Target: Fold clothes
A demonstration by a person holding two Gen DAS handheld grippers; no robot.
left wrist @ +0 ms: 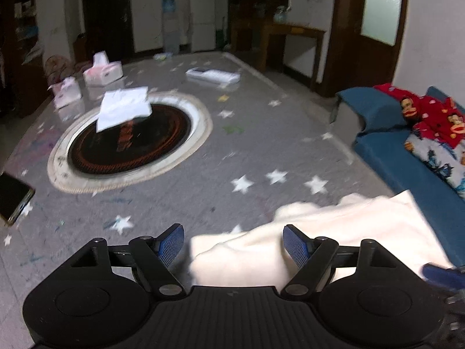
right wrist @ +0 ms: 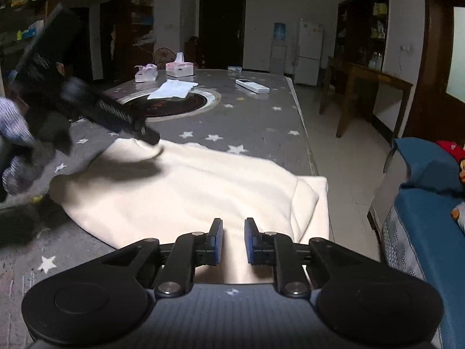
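Observation:
A cream garment (right wrist: 186, 186) lies on the grey star-patterned table (right wrist: 255, 122) near its front right corner, one edge hanging over the side. It also shows in the left wrist view (left wrist: 334, 226). My left gripper (left wrist: 234, 242) is wide open above the garment's left edge, with cloth between the blue pads. In the right wrist view the left gripper (right wrist: 145, 133) hovers over the garment's far left part. My right gripper (right wrist: 233, 241) is over the garment's near edge, jaws narrowly apart with cream cloth showing in the gap.
A folded white cloth (left wrist: 123, 110) lies on the round black cooktop (left wrist: 130, 142). Tissue boxes (left wrist: 103, 71), a white remote (left wrist: 213, 75) and a phone (left wrist: 13, 197) sit on the table. A blue sofa (left wrist: 407, 160) with red clothes stands right.

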